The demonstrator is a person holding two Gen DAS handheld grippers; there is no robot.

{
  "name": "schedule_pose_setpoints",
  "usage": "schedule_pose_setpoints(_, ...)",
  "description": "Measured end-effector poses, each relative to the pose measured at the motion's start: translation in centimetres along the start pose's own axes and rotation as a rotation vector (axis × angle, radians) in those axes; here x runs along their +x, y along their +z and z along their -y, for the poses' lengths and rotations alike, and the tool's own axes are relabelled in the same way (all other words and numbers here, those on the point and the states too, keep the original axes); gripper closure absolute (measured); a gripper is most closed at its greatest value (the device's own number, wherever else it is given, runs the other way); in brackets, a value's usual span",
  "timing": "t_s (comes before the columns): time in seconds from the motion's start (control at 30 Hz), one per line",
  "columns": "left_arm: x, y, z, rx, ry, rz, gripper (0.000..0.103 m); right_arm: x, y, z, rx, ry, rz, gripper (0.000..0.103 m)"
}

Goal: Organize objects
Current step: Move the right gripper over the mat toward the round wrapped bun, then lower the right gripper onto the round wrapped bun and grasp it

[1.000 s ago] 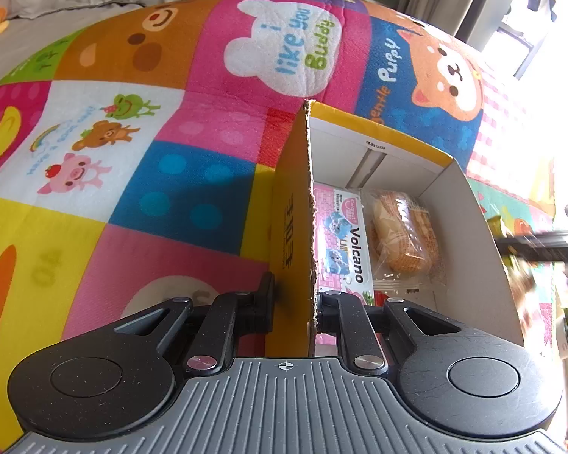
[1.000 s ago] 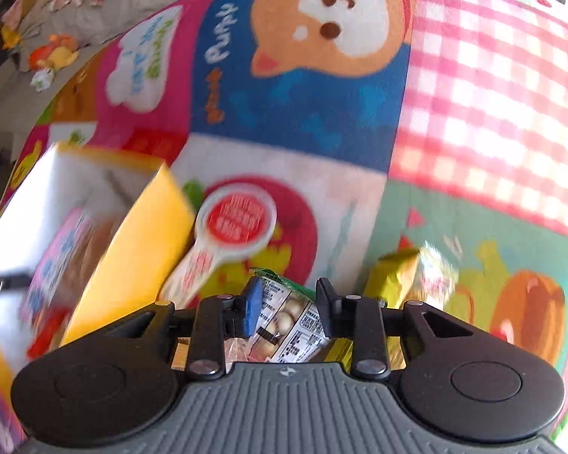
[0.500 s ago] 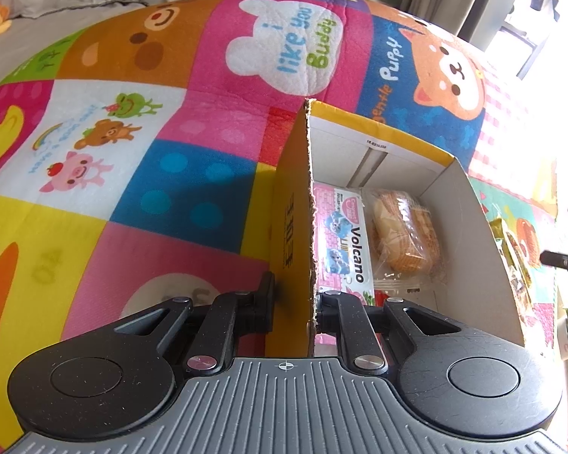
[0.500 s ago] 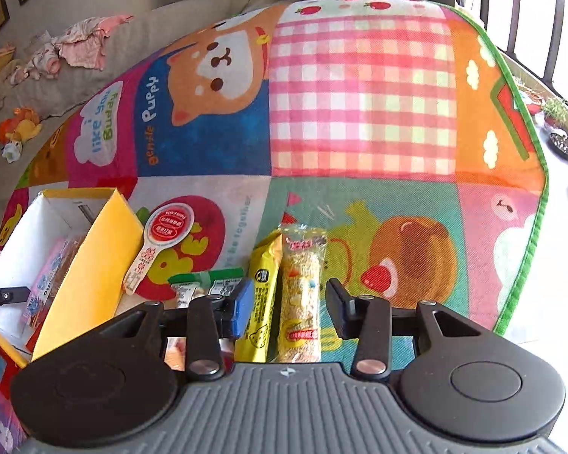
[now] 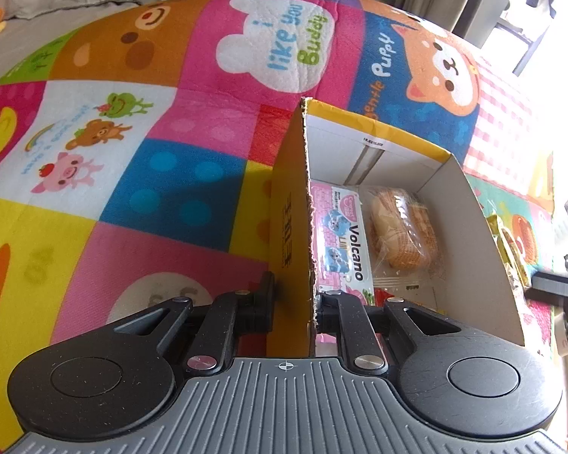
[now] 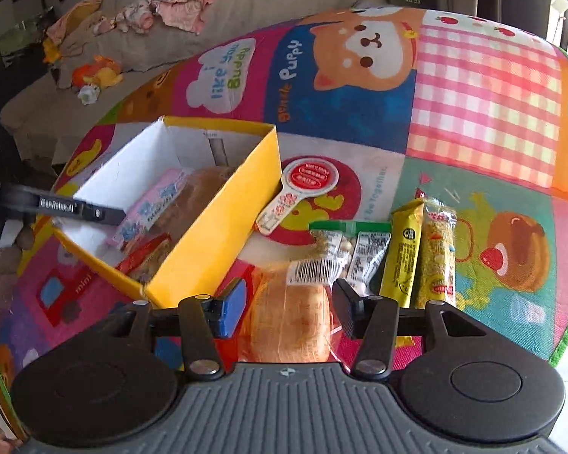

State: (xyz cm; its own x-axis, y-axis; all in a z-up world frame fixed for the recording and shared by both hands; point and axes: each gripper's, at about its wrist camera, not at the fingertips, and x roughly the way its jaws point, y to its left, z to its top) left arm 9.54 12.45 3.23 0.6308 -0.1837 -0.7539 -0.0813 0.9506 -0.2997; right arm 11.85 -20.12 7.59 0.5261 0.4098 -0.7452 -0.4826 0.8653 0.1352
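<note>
Play mat (image 6: 484, 87) carries yellow box (image 6: 216, 242) (open-topped), apparently several snack packets (image 6: 401, 249).

The box (image 6: 216, 242) is open on top, so a gripper can go in from above. The pink pack (image 5: 340, 238) and the bread bag (image 5: 401, 234) fill much of its floor. The left gripper (image 5: 295, 302) sits on one wall. Next to the box, snacks (image 6: 401, 249) and a red tag (image 6: 303, 189) crowd the mat (image 6: 484, 90). Farther back the mat is bare.
</note>
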Motion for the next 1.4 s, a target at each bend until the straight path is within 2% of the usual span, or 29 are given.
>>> schedule_pose_setpoints(0.1, 0.0, 0.0, 0.0, -0.002, -0.001, -0.001, 0.087, 1.4, 2.7, 1.1, 0.060, 0.045, 0.021, 0.053)
schedule_pose_setpoints(0.2, -0.1, 0.0, 0.0, -0.009, -0.002, -0.003, 0.087, 4.7, 5.1, 2.0, 0.112, 0.093, -0.035, 0.055)
schedule_pose_setpoints(0.27, 0.0, 0.0, -0.1, -0.011, -0.004, -0.004, 0.087, 7.0, 6.3, 2.5, 0.156, 0.113, -0.071, 0.060)
schedule_pose_setpoints(0.4, 0.0, 0.0, -0.2, -0.011, -0.007, -0.006, 0.086, 10.8, 7.5, 2.7, 0.171, 0.067, -0.093, 0.061)
schedule_pose_setpoints(0.5, 0.0, 0.0, -0.4, -0.018, -0.015, -0.005, 0.086, 11.7, 7.6, 2.8, 0.154, 0.049, -0.095, 0.060)
schedule_pose_setpoints(0.53, 0.0, 0.0, -0.5, -0.020, -0.017, -0.004, 0.086, 11.5, 7.6, 2.7, 0.133, 0.023, -0.092, 0.060)
schedule_pose_setpoints(0.6, 0.0, -0.1, -0.5, -0.022, -0.019, -0.002, 0.086, 11.6, 7.3, 2.6, 0.043, -0.119, -0.106, 0.060)
schedule_pose_setpoints(0.67, 0.0, -0.1, -0.6, -0.028, -0.025, 0.000, 0.085, 12.1, 6.6, 3.5, 0.018, -0.222, -0.138, 0.060)
schedule_pose_setpoints(0.87, 0.0, 0.0, -0.6, -0.030, -0.030, -0.001, 0.085, 10.1, 6.6, 7.5, 0.232, -0.059, -0.079, 0.061)
schedule_pose_setpoints(0.97, 0.0, 0.0, -0.5, -0.030, -0.028, -0.003, 0.085, 11.2, 8.2, 7.1, 0.298, -0.049, -0.053, 0.061)
schedule_pose_setpoints(1.07, 0.1, 0.1, -0.5, -0.025, -0.022, -0.006, 0.085, 13.4, 10.6, 5.4, 0.250, -0.104, -0.017, 0.061)
schedule_pose_setpoints(1.17, 0.1, 0.1, -0.6, -0.030, -0.024, -0.010, 0.085, 16.2, 12.7, 3.8, 0.131, -0.213, -0.009, 0.062)
schedule_pose_setpoints(1.27, 0.1, 0.2, -0.7, -0.034, -0.026, -0.012, 0.085, 17.7, 13.2, 3.9, 0.119, -0.190, -0.072, 0.063)
schedule_pose_setpoints(1.4, 0.3, 0.3, -0.6, -0.034, -0.023, -0.009, 0.085, 16.1, 11.8, 4.4, 0.092, -0.126, -0.118, 0.064)
